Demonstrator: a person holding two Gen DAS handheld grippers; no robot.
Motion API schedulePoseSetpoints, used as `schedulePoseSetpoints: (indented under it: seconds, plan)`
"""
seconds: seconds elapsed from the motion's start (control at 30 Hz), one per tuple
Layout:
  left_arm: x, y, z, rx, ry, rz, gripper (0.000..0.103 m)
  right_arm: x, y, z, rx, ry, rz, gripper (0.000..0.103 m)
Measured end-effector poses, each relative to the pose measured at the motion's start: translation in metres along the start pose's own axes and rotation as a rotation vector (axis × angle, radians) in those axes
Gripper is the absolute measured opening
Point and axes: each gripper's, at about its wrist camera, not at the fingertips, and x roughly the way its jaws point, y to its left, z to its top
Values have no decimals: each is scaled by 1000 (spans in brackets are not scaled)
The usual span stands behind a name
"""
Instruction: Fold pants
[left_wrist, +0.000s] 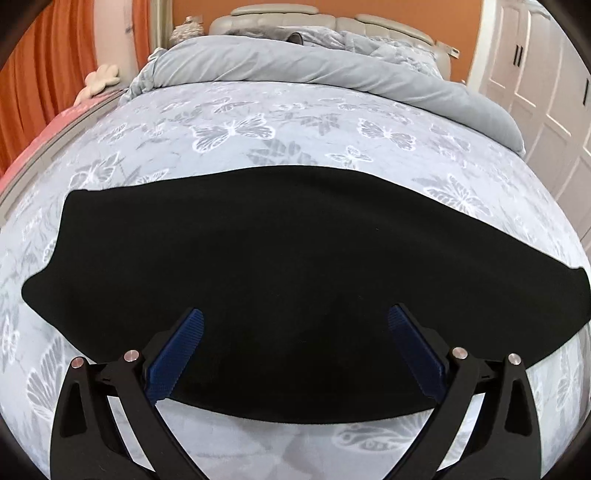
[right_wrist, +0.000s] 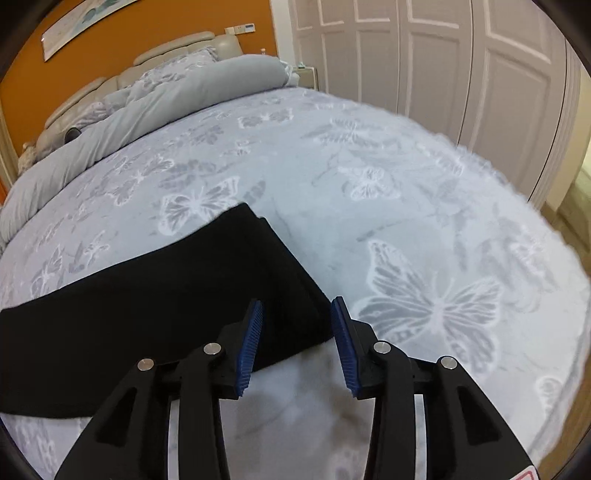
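Note:
Black pants (left_wrist: 258, 266) lie flat across the bed, folded lengthwise into one long band. My left gripper (left_wrist: 295, 314) is open wide and hovers over the pants' near edge, holding nothing. In the right wrist view the pants (right_wrist: 166, 295) end at a straight edge. My right gripper (right_wrist: 297, 306) is open, with its jaws on either side of that end's near corner, empty.
The bed sheet (left_wrist: 332, 129) is pale blue with a butterfly print. A grey duvet (left_wrist: 295, 66) is bunched at the headboard. White wardrobe doors (right_wrist: 443, 55) stand to the right. Orange curtains (left_wrist: 44, 74) hang to the left.

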Motion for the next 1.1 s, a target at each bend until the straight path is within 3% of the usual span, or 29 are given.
schedulePoseSetpoints:
  seconds: [0.03,0.1,0.13,0.17,0.23,0.37,0.53,0.57,0.63,0.67,0.7,0.77,0.83,0.9,0.97,1.03,1.1]
  plan:
    - [-1,-2,0,8,0,4,98,-5,2,-2,12,3,-1,41]
    - [-1,-5,0,19,3,18,98,-1,0,-4,42,23,-2,63]
    - [-2,-7,0,33,2,25,98,6,-4,-6,66,52,-33,67]
    - [-3,-7,0,42,0,35,98,15,-8,-8,96,88,-61,67]
    - [-8,-10,-2,73,-26,75,98,25,-18,-14,180,138,-26,68]
    - [-13,-12,-1,110,-60,145,98,28,-25,-14,338,149,49,77]
    - [-15,-6,1,90,-53,142,98,31,-17,-17,412,121,63,77]
    - [-15,-4,1,83,-51,148,98,31,-14,-19,410,103,52,74]
    - [-15,-1,0,73,-45,150,98,31,-5,-19,369,87,28,54]
    - [-15,0,0,68,-39,150,98,31,0,-17,350,82,45,32]
    - [-14,1,1,66,-36,152,98,33,1,-16,361,87,101,16]
    - [-13,1,1,70,-34,163,98,31,1,-14,384,74,98,15]
    - [-11,1,0,75,-30,176,98,32,-1,-14,410,80,112,22]
    - [-9,0,0,78,-25,186,98,37,-8,-19,456,95,140,38]
    - [-8,1,0,76,-21,191,98,36,-11,-23,476,88,184,44]
    - [-8,2,0,70,-19,191,98,35,-10,-22,454,97,208,57]
    - [-8,2,0,64,-18,189,98,30,-4,-21,404,99,199,60]
